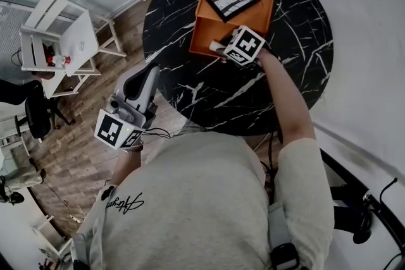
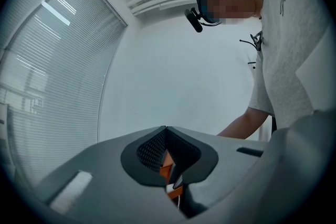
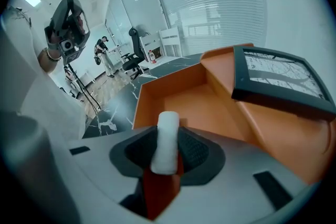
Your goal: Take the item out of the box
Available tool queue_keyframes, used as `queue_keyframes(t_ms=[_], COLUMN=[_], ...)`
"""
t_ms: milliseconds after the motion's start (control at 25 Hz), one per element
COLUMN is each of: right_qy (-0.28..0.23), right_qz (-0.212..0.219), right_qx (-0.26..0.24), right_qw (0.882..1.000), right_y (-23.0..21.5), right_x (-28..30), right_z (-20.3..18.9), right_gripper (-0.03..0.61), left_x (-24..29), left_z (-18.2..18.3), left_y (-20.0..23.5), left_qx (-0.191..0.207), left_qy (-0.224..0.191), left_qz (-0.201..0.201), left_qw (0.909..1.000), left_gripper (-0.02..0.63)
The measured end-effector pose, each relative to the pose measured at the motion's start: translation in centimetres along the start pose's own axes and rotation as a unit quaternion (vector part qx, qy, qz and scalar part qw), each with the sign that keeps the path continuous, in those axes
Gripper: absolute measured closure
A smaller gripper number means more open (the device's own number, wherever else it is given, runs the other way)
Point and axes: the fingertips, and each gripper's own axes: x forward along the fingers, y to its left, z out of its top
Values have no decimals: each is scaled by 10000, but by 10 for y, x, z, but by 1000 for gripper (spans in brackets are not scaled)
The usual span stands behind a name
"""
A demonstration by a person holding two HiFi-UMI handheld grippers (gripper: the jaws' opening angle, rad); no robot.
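Right hand-held gripper (image 1: 219, 47), arm outstretched, pinches a white roll (image 3: 167, 140); left hand-held gripper (image 1: 151, 71), jaws together, near torso.

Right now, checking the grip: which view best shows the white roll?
The right gripper view: the white roll sits clamped by the right gripper, before the orange box. In the head view the gripper mostly covers it; the left gripper view misses it.

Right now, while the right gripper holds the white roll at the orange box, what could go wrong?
The white roll may slip from the right gripper and drop into the orange box. The black-framed panel lies tilted on the box nearby; a swing might knock it.
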Motion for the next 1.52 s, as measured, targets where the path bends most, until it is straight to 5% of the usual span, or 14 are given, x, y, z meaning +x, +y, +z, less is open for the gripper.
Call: queue_keyframes(t_ms=[640, 1520], right_qy=[-87, -1045], right_qz=[-539, -1135], right_qx=[-359, -235], right_qw=[9979, 9877], right_y=[-3, 1], right_x=[-8, -50], right_z=[3, 19], right_gripper=[463, 463], left_x=[5, 25], left_z=[2, 9], left_y=[-2, -11], left_qx=[-8, 5], left_qy=[-58, -185], left_qz=[-85, -462], left_qw=[9999, 9988], left_gripper=[611, 611])
